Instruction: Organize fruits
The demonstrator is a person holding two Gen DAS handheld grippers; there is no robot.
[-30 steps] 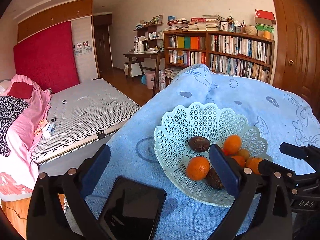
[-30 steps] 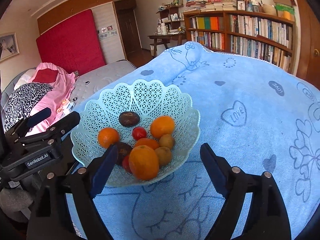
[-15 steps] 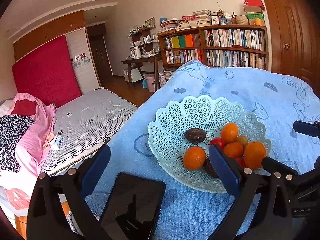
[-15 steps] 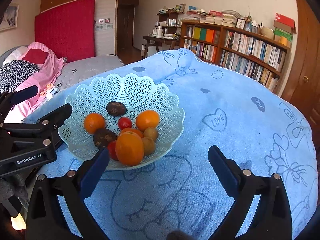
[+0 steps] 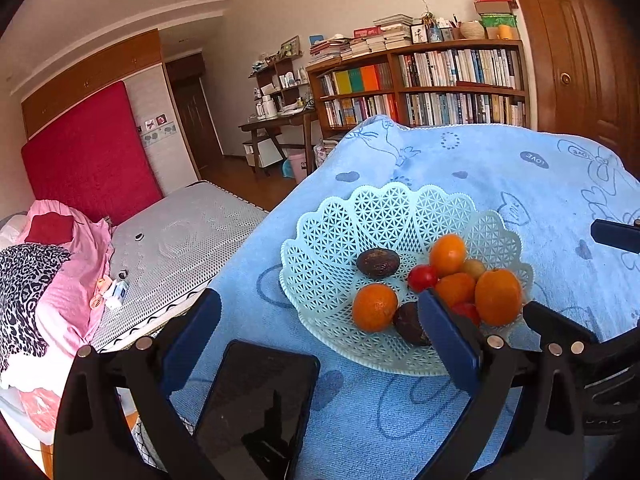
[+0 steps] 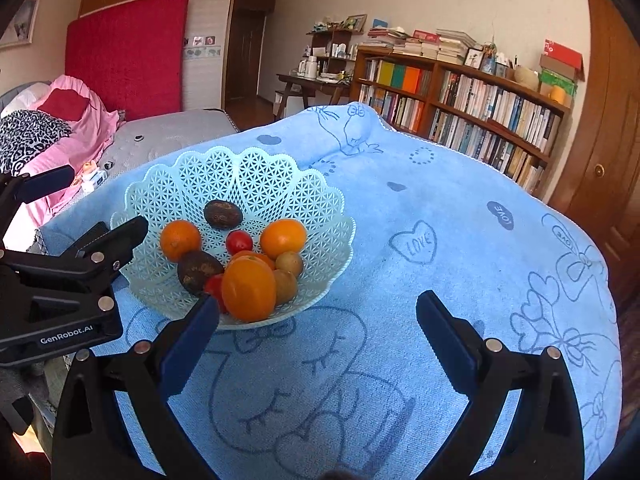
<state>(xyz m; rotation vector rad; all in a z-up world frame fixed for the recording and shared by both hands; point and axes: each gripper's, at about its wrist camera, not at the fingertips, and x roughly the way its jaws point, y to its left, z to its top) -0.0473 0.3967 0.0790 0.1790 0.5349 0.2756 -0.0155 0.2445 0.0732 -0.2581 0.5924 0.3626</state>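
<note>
1. Pale-green lattice plastic forms the scalloped basket (image 6: 256, 172), which rests on the blue printed towel (image 6: 460, 264) covering the work surface. All the fruit in view lies inside it.

2. Contents: several oranges, the largest (image 6: 249, 294) at the near rim; two dark avocados (image 6: 223, 214), one toward the back and one (image 5: 410, 323) toward the left gripper; small red tomatoes (image 6: 239, 241); brownish kiwis (image 6: 289, 263) wedged against the oranges.

3. Left gripper (image 5: 320, 340): jaws spread wide and empty, held low beside the basket's edge, with a dark phone (image 5: 256, 404) lying on the towel between the fingers.

4. Right gripper (image 6: 316, 340): jaws likewise spread and empty, over bare towel just in front of the basket.

5. Handling, judged from appearance: the oranges look firm, round and fairly heavy, and apt to roll; a grasp across the widest part suits them.

6. The tomatoes look smooth, slippery and easily crushed, so a light closure is advised. The avocados, rough-skinned and oval, are best taken across the short axis.

7. The basket looks light and thin-walled, likely to slide on the towel if pushed; the piled fruit may shift when one piece is lifted.
</note>
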